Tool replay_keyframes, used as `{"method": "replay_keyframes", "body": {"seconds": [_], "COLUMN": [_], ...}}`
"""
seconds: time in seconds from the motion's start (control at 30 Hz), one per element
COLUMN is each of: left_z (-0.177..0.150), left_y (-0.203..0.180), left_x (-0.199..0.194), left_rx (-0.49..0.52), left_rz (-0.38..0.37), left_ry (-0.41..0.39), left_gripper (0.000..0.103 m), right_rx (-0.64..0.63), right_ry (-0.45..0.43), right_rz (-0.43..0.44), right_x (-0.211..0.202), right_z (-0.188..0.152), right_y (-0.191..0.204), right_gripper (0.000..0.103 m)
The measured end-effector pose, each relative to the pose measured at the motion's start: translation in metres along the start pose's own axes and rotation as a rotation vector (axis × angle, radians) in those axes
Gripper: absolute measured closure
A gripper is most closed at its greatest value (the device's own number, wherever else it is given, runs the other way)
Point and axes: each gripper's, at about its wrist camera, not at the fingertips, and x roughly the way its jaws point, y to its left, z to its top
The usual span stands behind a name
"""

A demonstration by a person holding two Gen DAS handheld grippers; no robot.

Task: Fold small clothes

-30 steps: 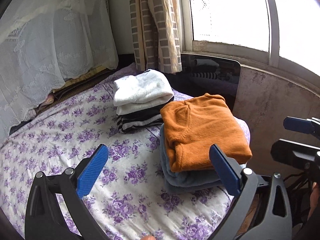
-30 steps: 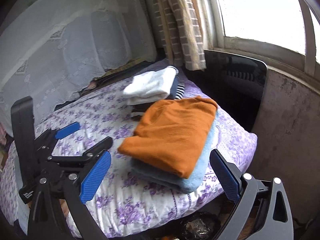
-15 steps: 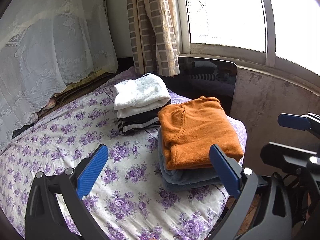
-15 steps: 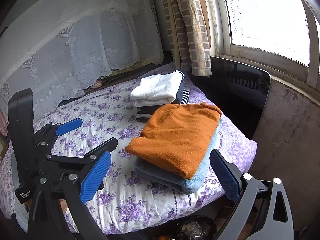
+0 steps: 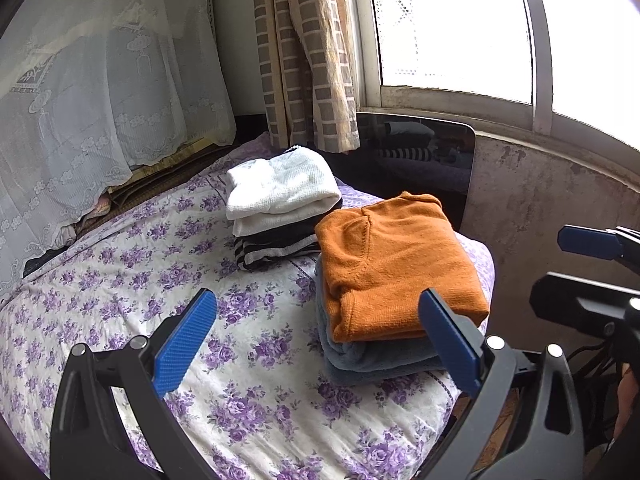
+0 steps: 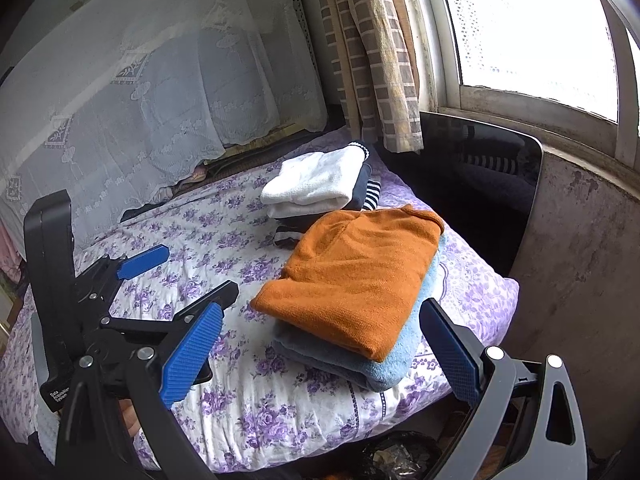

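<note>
Left gripper: the left gripper (image 5: pixel 316 344) hung released above the bed's near edge, blue ribbed pads spread wide with nothing between them.
Bed: the bed (image 5: pixel 120 280) wore a thin cotton sheet printed with purple flowers, slightly rumpled, its right corner rounding off toward the wall.
Back stack: the white knit (image 5: pixel 280 188) lay folded on top of a black-and-white striped garment (image 5: pixel 276 250), toward the bed's far edge under the checked curtain (image 5: pixel 308 52).
Orange sweater: the orange sweater (image 6: pixel 356 276) sat folded into a soft, fuzzy rectangle near the bed's right edge, touching the back stack's near side.
Blue garment: the blue garment (image 6: pixel 384 368), plush and fleecy, lay directly under the orange one, its folded edge showing at the front.
Handling: all looked light, limp and easily creased; a pinch at a folded edge or corner would probably hold better than the middle.
Right gripper: the right gripper (image 6: pixel 320 356) stood unclenched and empty off the bed's near right corner.
</note>
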Motion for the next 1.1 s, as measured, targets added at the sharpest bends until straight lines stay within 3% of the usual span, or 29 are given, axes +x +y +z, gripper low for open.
{"method": "replay_keyframes", "body": {"seconds": [1.1], "left_z": [-0.0049], "left_y": [-0.0057], "left_x": [0.0041], "left_rx": [0.024], "left_rz": [-0.001], "left_ry": [0.026], "left_gripper": [0.005], "right_rx": [0.015], "right_ry": [-0.009], "right_rz": [0.008], "right_x": [-0.0017], "right_z": [-0.0016], "right_y": [-0.0009], "right_gripper": [0.004]}}
